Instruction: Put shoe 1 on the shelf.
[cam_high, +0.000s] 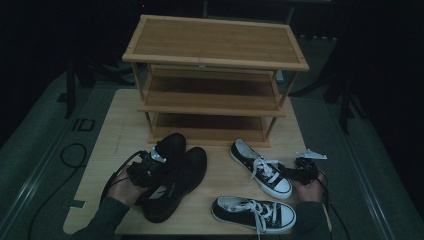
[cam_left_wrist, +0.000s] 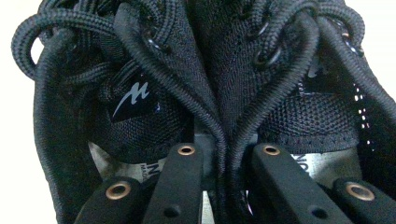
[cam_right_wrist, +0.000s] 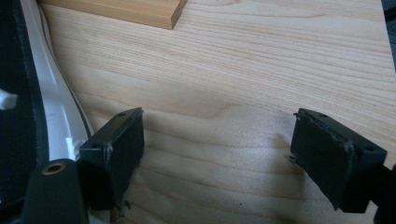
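Pinching the inner collars of both black shoes (cam_high: 172, 175) together, the left gripper (cam_high: 150, 167) sits at the lower left of the high view, its jaws nearly shut. In the left gripper view the two padded rims are squeezed into one seam between the black fingers (cam_left_wrist: 180, 179), which looks like a way to carry the pair as a single load. The shoes lie side by side on the table, toes pointing up-frame toward the wooden shoe rack (cam_high: 215, 75), whose three shelves are bare; they probably belong on one of them.

Moving right, one black-and-white sneaker (cam_high: 261, 169) lies angled near the rack's foot, and a second sneaker (cam_high: 254, 212) lies crosswise along the bottom edge. At the lower right, the right gripper (cam_high: 300, 172) rests just beside the first sneaker's toe with its jaws spread wide and nothing between them; in the right gripper view bare wood shows across the gap, with the sneaker's white sole (cam_right_wrist: 53, 107) at the far left.

The table (cam_high: 115, 130) is a pale wood-grain board. The room around it is dim; the floor seems grey-green, with a dark cable (cam_high: 75, 152) looping at the left.
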